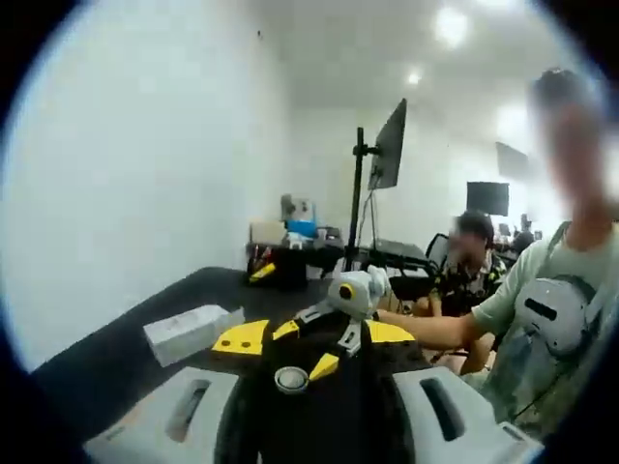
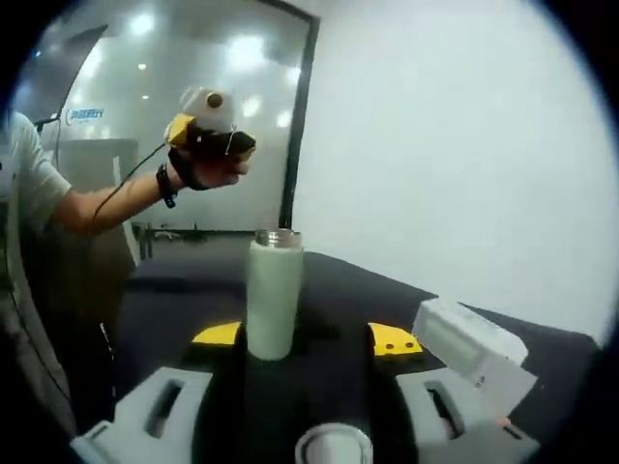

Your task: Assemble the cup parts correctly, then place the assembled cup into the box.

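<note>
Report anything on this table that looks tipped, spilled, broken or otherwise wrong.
Nothing stands out. The cup body stands upright on the black table. Its threaded metal rim is bare and has no lid, which fits an unfinished assembly rather than a fault. The white box sits beside it. No spill or damage is visible.
</note>
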{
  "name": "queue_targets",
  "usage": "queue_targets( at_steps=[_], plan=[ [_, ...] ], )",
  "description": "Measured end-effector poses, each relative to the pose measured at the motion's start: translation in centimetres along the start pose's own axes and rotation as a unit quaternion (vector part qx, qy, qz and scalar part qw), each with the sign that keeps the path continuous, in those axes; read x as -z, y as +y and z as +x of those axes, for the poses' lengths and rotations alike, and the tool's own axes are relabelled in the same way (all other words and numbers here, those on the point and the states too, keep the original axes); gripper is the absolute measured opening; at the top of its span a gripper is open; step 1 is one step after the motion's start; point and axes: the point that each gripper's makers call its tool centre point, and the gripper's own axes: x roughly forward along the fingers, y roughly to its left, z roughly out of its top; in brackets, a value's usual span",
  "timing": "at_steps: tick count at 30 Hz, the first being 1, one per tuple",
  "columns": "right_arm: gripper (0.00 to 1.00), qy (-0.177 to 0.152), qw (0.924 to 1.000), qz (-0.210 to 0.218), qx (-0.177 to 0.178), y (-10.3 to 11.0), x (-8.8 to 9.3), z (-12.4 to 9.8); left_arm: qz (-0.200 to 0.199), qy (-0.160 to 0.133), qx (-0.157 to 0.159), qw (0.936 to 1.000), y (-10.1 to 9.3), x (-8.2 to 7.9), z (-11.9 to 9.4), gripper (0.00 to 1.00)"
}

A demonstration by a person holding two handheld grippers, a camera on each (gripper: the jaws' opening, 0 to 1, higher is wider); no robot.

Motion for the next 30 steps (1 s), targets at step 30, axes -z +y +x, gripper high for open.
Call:
queue_targets(
  at_steps=[30],
  plan=[
    [0.49,0.099,0.9910,0.087,0.021,-2.2,10.4,0.3,-0.042,-0.059,-0.054,0.9959,-5.1,7.1,-0.7,0.39]
  ],
)
